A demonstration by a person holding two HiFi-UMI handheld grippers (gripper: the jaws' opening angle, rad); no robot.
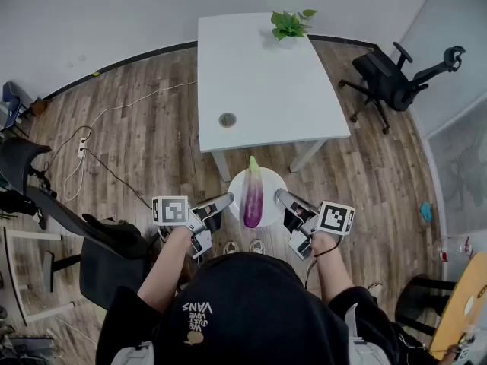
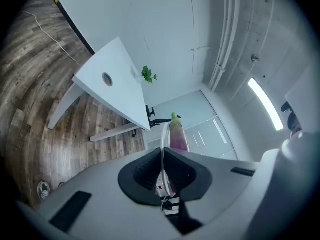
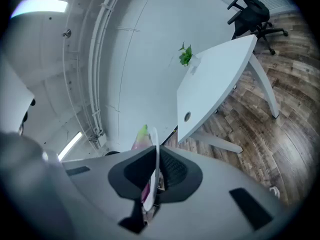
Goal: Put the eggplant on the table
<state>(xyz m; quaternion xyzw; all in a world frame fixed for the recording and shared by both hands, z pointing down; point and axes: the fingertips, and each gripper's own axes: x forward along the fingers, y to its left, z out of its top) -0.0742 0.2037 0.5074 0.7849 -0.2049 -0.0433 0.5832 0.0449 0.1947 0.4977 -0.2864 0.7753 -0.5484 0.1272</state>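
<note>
Wood floor, "VANS" cap; left gripper, right gripper jaws tight on eggplant plate.

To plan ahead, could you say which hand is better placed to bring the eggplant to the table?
Neither alone: left tongs and right tongs clamp opposite sides of the plate under the eggplant; table ahead.

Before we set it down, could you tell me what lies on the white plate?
One purple eggplant lies on the plate, green stem toward the table; the plate surface beneath it is hidden.
</note>
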